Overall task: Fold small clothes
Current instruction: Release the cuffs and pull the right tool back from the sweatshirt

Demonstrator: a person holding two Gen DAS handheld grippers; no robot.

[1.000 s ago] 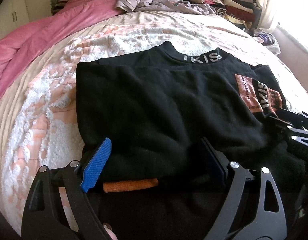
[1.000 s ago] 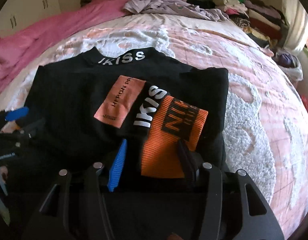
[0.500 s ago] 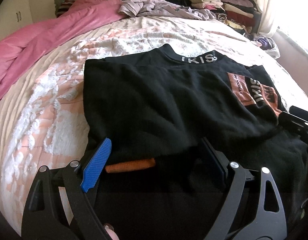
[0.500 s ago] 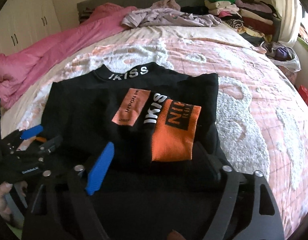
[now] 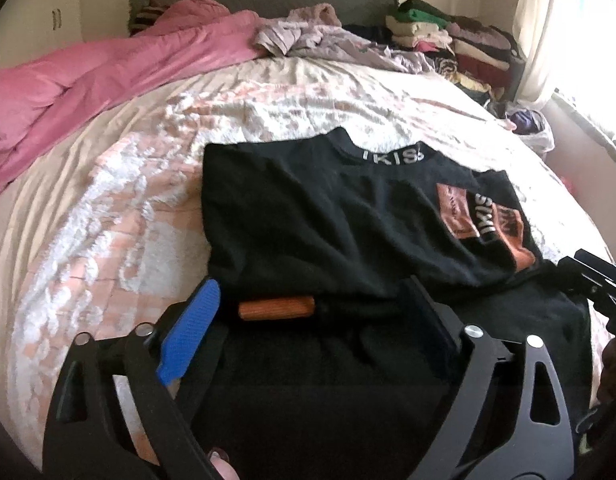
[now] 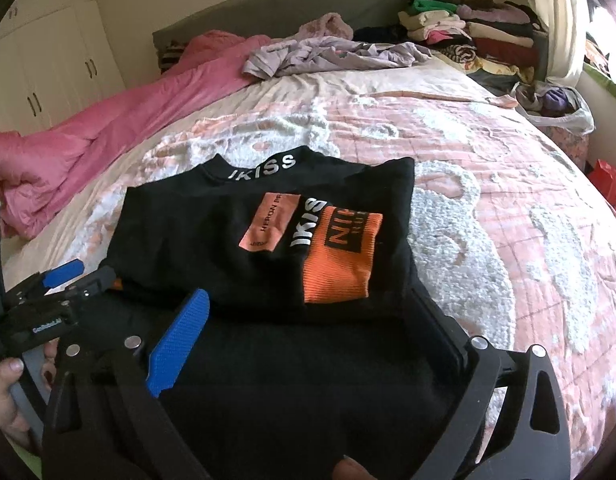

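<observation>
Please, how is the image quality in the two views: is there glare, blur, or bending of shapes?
Left wrist view: the window at upper right is blown out white, the black sweater loses fold detail in shadow, and the picture is slightly soft. Right wrist view: sharper, the collar lettering reads clearly. Both views: fisheye bends the bed into a dome, with dark corners.

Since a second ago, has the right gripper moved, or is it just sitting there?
Yes. The right gripper has backed away from the orange cuff on the black sweatshirt, jaws just opened, nothing gripped.
</observation>
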